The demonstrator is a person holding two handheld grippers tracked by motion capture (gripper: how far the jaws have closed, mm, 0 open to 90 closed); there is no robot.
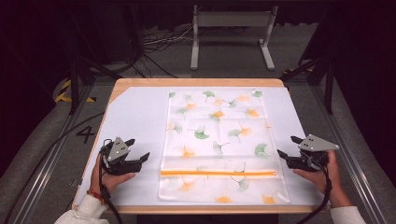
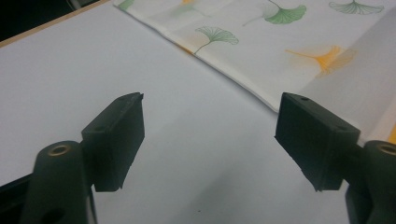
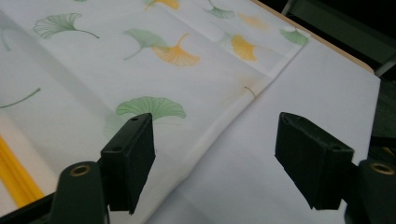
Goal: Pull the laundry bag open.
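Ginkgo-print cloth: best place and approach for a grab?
Probably the two side edges of the ginkgo-print cloth, which lies flat. The left claw and right claw sit open just outside those edges, so come in low from each side and pinch the hem.

White sheet (image 1: pixel 135 121) covers most of the wooden table top (image 1: pixel 196 82); bare wood shows at far edge & cut far-left corner. Beyond table: white metal stand (image 1: pixel 232 35) w/ two feet on grey carpet, loose cables (image 1: pixel 156 44) lying left of it. Dark frame legs at both sides of table. Yellow-black hazard tape (image 1: pixel 65 93) on floor at left, w/ a black "4" (image 1: pixel 86 134) marked nearer, just beside table's left edge. Metal rails run along floor on both sides. Background dark.
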